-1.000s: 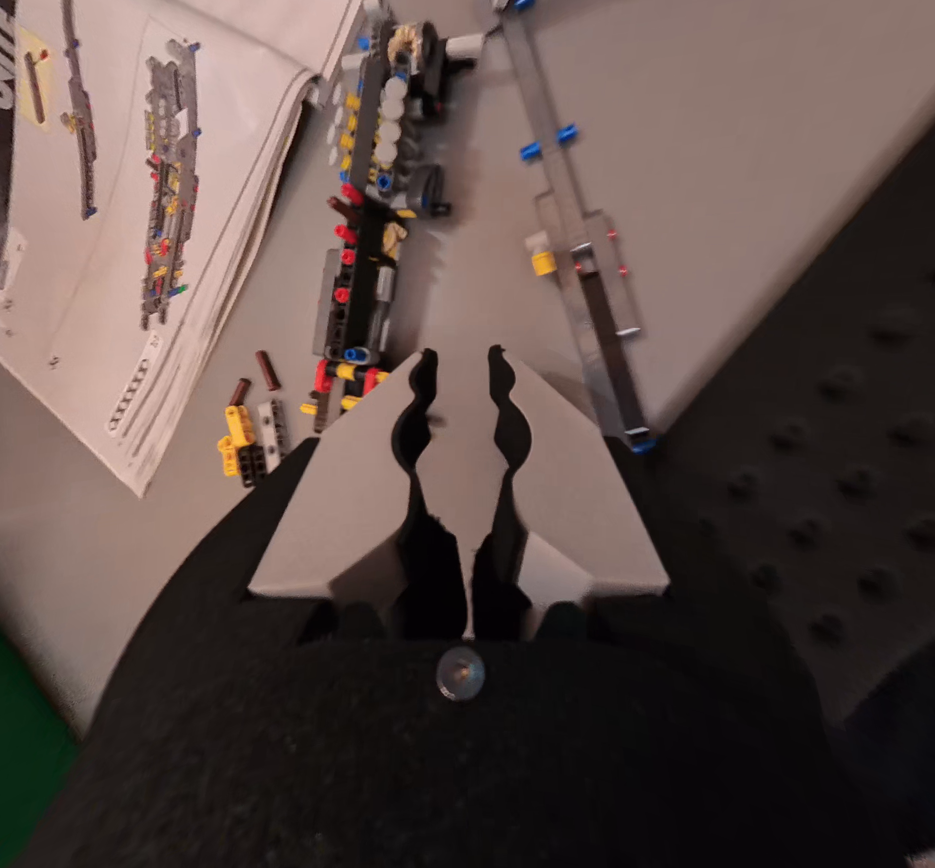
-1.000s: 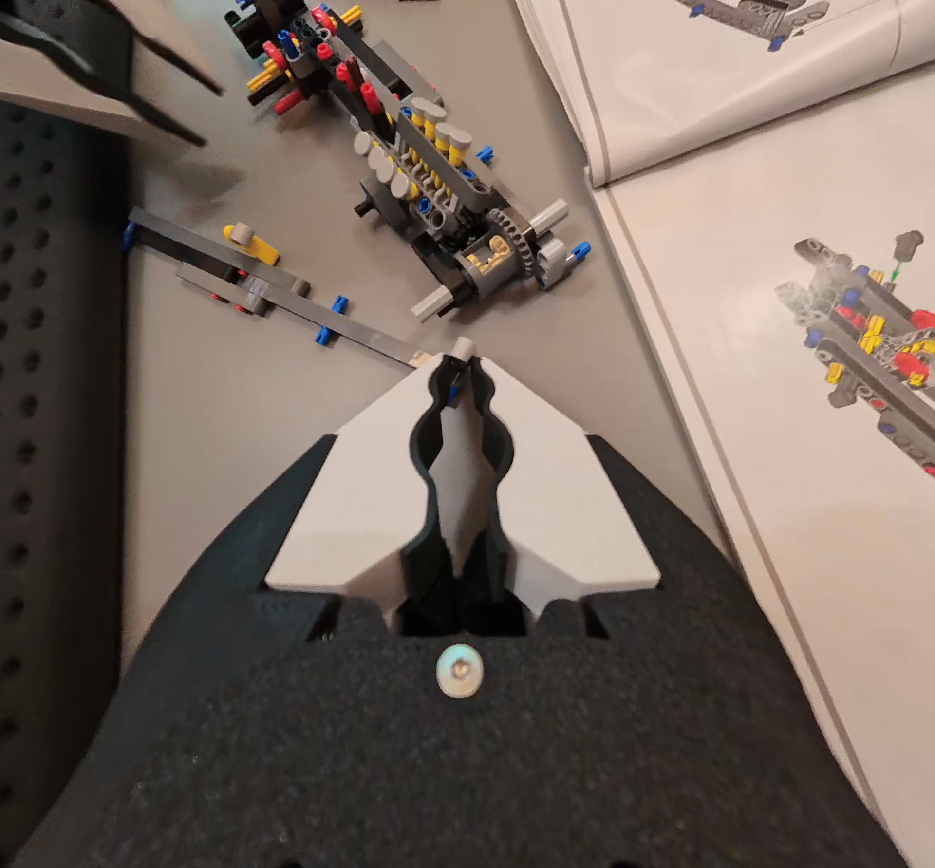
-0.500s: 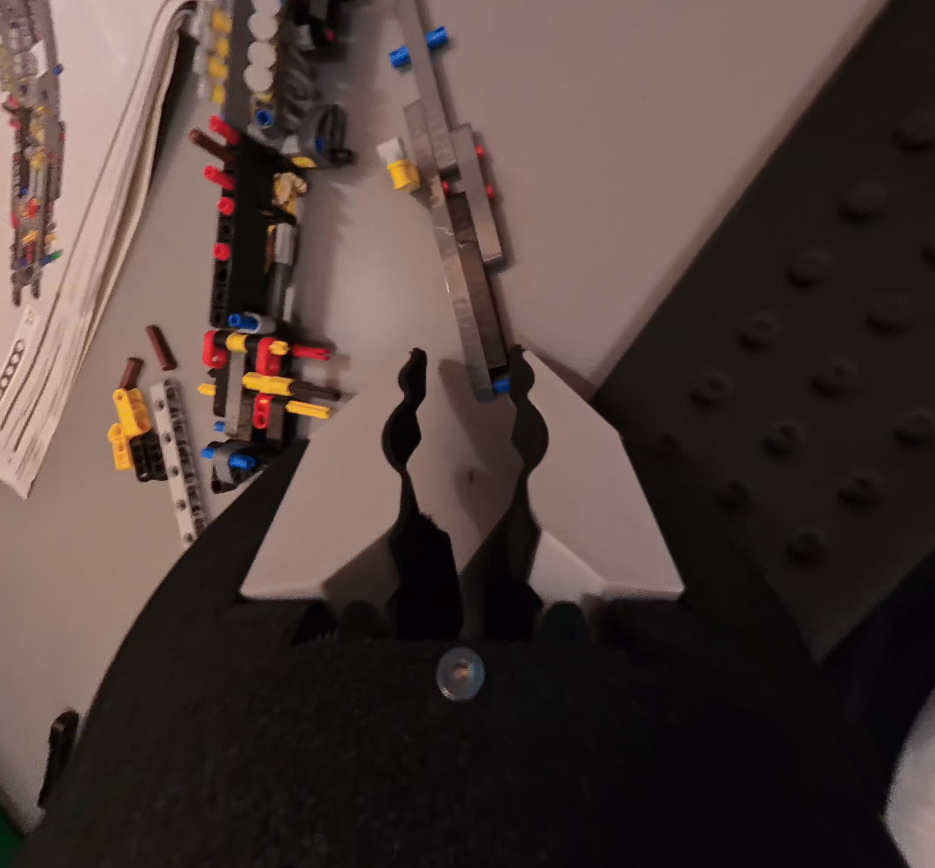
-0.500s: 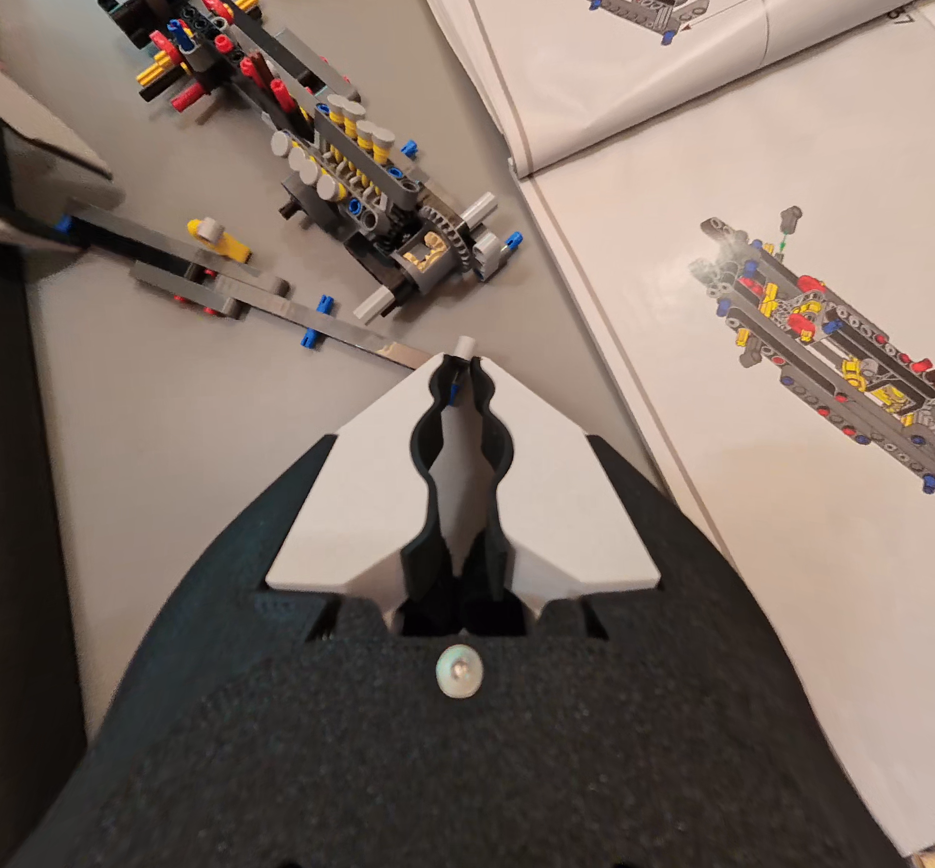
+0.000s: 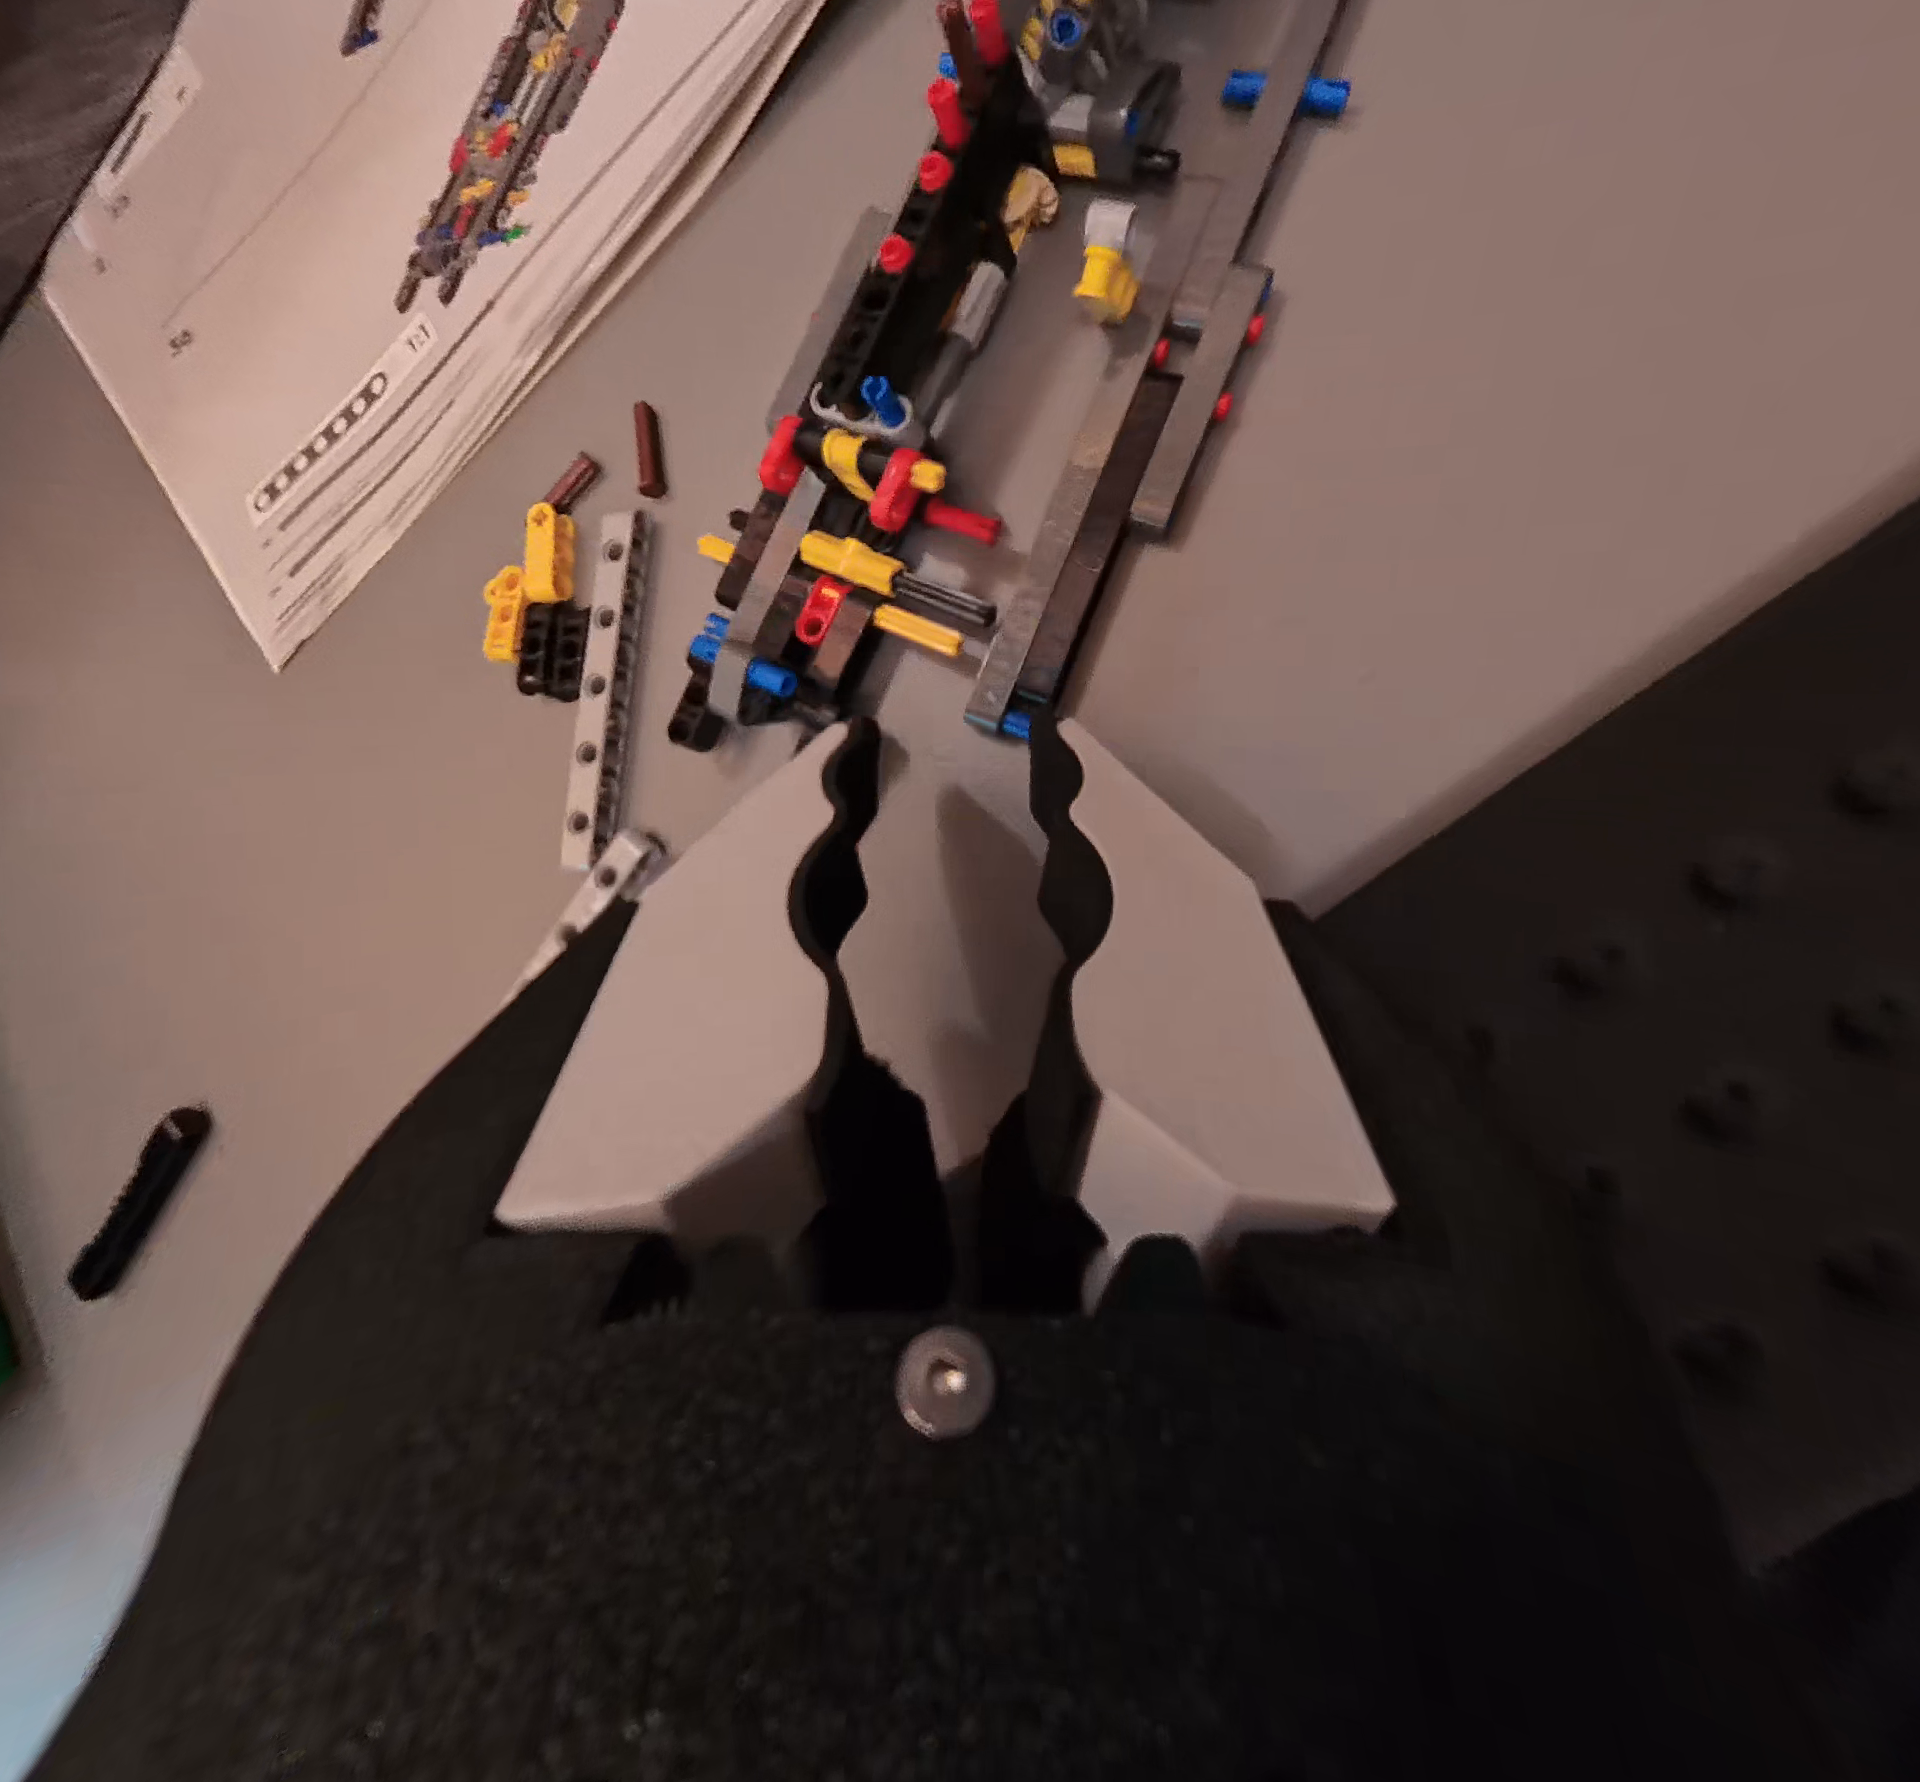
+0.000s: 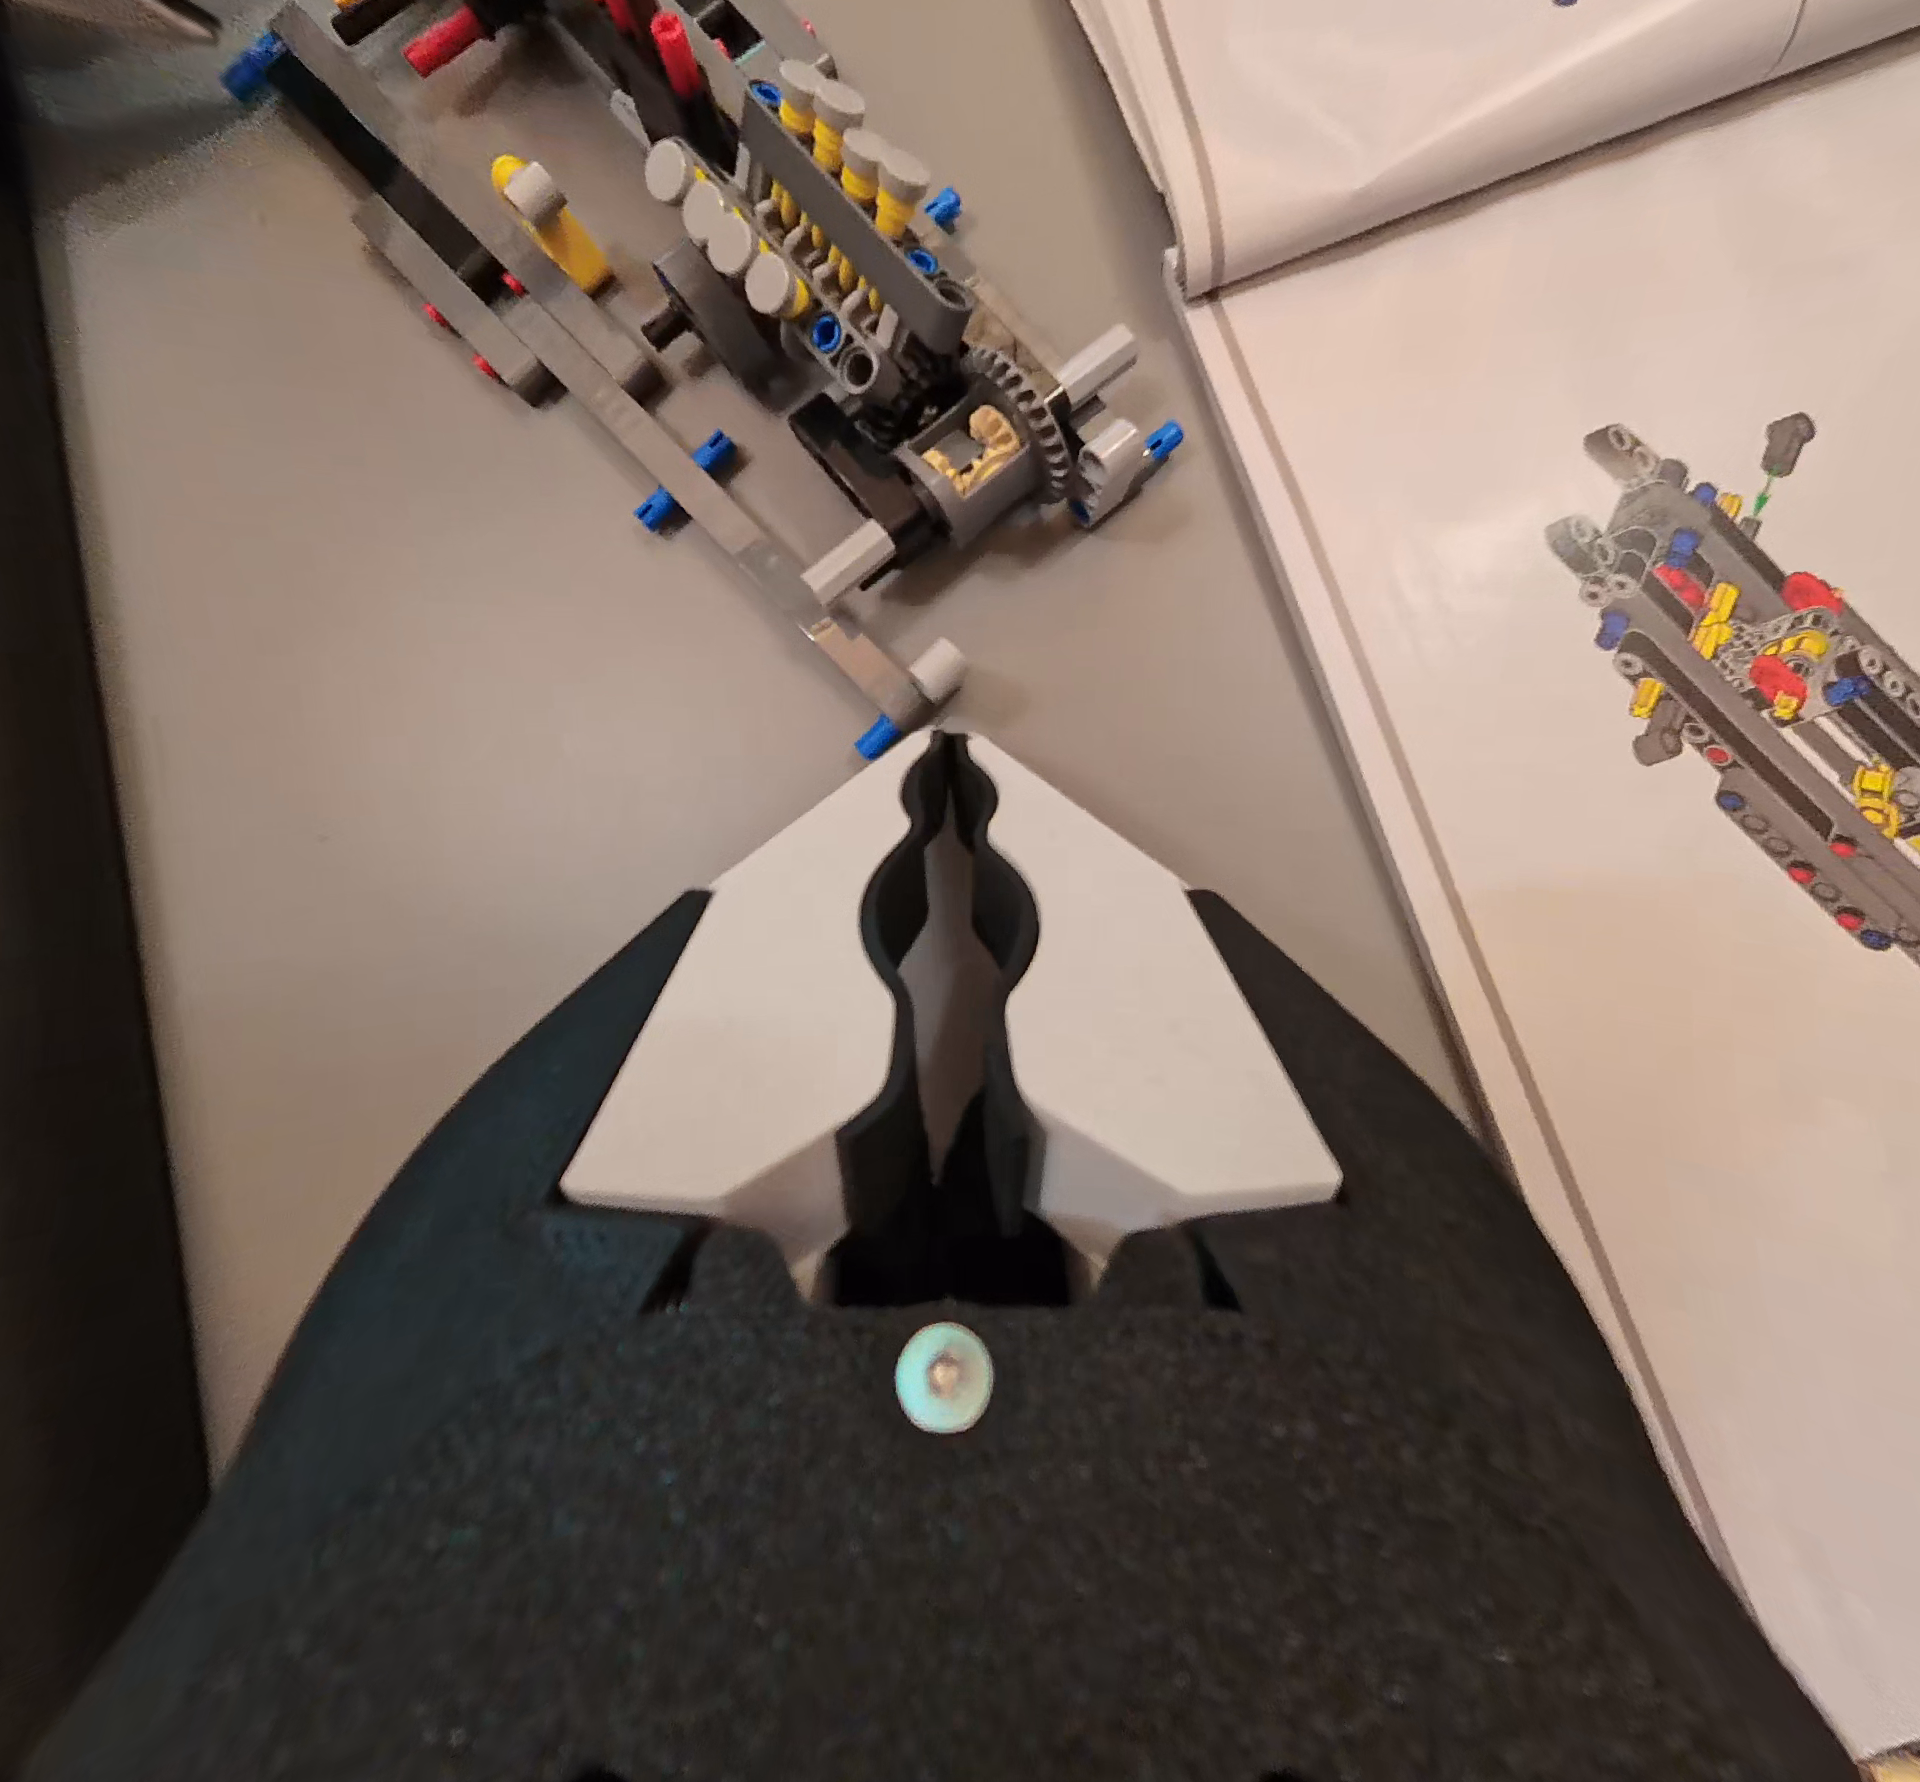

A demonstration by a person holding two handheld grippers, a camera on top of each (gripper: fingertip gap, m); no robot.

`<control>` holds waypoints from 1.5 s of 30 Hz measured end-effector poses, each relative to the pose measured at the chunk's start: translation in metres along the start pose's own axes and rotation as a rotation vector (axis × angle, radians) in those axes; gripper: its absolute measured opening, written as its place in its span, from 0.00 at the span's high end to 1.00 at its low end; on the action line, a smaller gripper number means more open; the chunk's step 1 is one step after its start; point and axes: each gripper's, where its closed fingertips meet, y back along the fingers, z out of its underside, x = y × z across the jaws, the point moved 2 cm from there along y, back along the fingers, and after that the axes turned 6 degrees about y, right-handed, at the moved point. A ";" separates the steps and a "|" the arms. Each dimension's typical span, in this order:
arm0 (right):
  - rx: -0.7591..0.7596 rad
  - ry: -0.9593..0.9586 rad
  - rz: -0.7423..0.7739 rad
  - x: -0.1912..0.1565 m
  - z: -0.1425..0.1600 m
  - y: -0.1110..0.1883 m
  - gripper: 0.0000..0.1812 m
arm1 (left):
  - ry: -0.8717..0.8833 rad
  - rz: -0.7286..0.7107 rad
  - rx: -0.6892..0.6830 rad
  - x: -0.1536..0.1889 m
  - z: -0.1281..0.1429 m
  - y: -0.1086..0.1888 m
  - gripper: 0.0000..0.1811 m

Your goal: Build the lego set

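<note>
Left wrist view: my left gripper (image 5: 951,745) stands with its jaws apart and nothing between them. Just ahead of its right fingertip lies the near end of the long grey beam assembly (image 5: 1101,506), tipped with a blue pin. Ahead and slightly left of the tips sits the chassis build (image 5: 894,402), bristling with red, yellow and blue pins. Farther left are loose parts: a light grey beam (image 5: 608,683) and a yellow-and-black connector cluster (image 5: 535,605). The instruction booklet (image 5: 416,174) lies beyond these.

Right wrist view: my right gripper (image 6: 948,745) has its tips all but touching; I cannot tell whether anything is pinched there. The other end of the same long assembly (image 6: 623,402) lies directly ahead of its tips, apparently just clear of them, with the engine section (image 6: 831,257) beyond.

Handling, as I judge it: the long assembly is light and rigid plastic, but slender, smooth-sided and pinned together, so it may flex or separate at its joints. I would grip across the flat sides near each end, clear of the protruding pins.
</note>
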 end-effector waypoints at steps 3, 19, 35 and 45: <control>-0.007 0.010 0.005 0.002 0.002 0.003 1.00 | 0.053 0.046 -0.002 0.001 0.006 0.006 0.84; 0.158 0.042 -0.027 0.001 -0.016 0.015 0.99 | 0.064 0.173 -0.019 0.013 0.003 0.002 0.91; 0.157 0.517 0.069 -0.070 -0.057 -0.022 0.92 | -0.059 0.167 0.040 -0.048 -0.017 -0.010 0.83; 0.160 0.547 -0.030 -0.109 -0.095 -0.046 0.85 | -0.038 0.355 0.043 -0.041 -0.023 -0.045 0.68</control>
